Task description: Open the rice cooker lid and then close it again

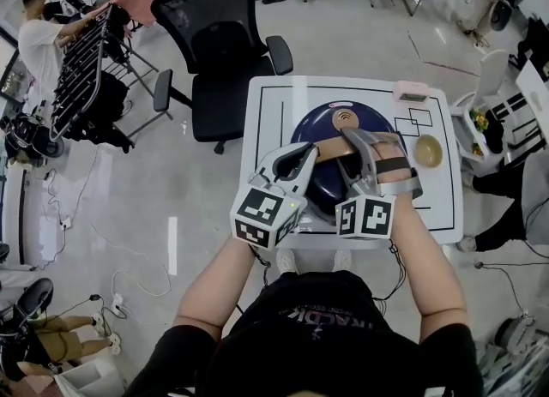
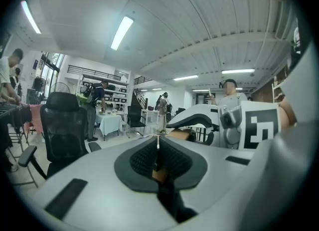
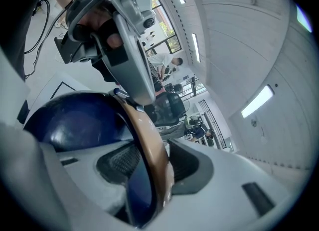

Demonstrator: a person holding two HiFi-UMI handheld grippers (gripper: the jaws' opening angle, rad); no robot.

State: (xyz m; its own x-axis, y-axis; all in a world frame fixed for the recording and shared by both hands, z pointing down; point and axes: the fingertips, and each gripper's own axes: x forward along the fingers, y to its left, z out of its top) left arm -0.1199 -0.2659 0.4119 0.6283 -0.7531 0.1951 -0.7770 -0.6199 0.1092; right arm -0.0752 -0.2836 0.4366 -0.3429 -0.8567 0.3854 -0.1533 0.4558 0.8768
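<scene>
Here, in the head view, one rice cooker (image 1: pixel 310 129) stands in the middle of a white table (image 1: pixel 266 121) that has black lines drawn on it. Its body is round and domed, dark blue and glossy, and its lid is down. One tan handle (image 1: pixel 330 148), a smooth curved band, arches over the top. The left gripper (image 1: pixel 311 153) has its tips at the left part of the handle, and the right gripper (image 1: pixel 367 142) lies across the handle further right. One shallow tan bowl (image 1: pixel 428 151) sits at the right side of the table. One black office chair (image 1: pixel 219 35) with a mesh back stands behind the table.

In the left gripper view, the left gripper (image 2: pixel 158 147) has both jaws pressed together, and the ribbed black pads (image 2: pixel 142 160) meet in a thin line. A small tan piece shows low between them; whether it is gripped cannot be told.

In the right gripper view, the right gripper (image 3: pixel 147 162) has its jaws partly apart and closed on the handle (image 3: pixel 142 125), one pad on each side. The blue dome of the rice cooker (image 3: pixel 75 120) lies just behind.
</scene>
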